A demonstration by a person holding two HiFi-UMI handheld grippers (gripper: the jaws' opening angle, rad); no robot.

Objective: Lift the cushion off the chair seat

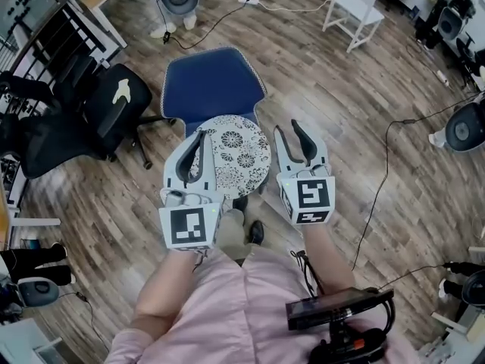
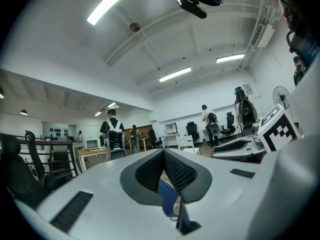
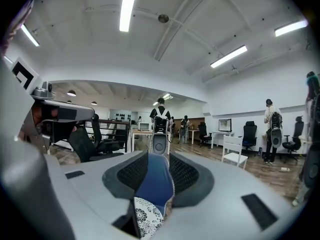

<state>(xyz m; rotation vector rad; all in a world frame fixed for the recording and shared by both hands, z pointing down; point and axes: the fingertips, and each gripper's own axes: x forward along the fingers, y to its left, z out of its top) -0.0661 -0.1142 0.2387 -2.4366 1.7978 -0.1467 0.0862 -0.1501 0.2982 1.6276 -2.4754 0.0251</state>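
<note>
- Cushion lies flat on the chair, pattern up, between the grippers.
- Round, so no long axis really.
- Left gripper is pressed together over its left edge; right gripper is spread just beside its right edge.

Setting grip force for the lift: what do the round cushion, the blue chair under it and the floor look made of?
Cushion: probably fabric, matte, going by the printed black-on-white floral pattern; the filling is not visible.
Blue chair: likely cloth upholstery, matte, with no glare and a soft rounded edge.
Floor: wood or wood-look laminate planks with a slight sheen; grain and plank seams show.
</note>
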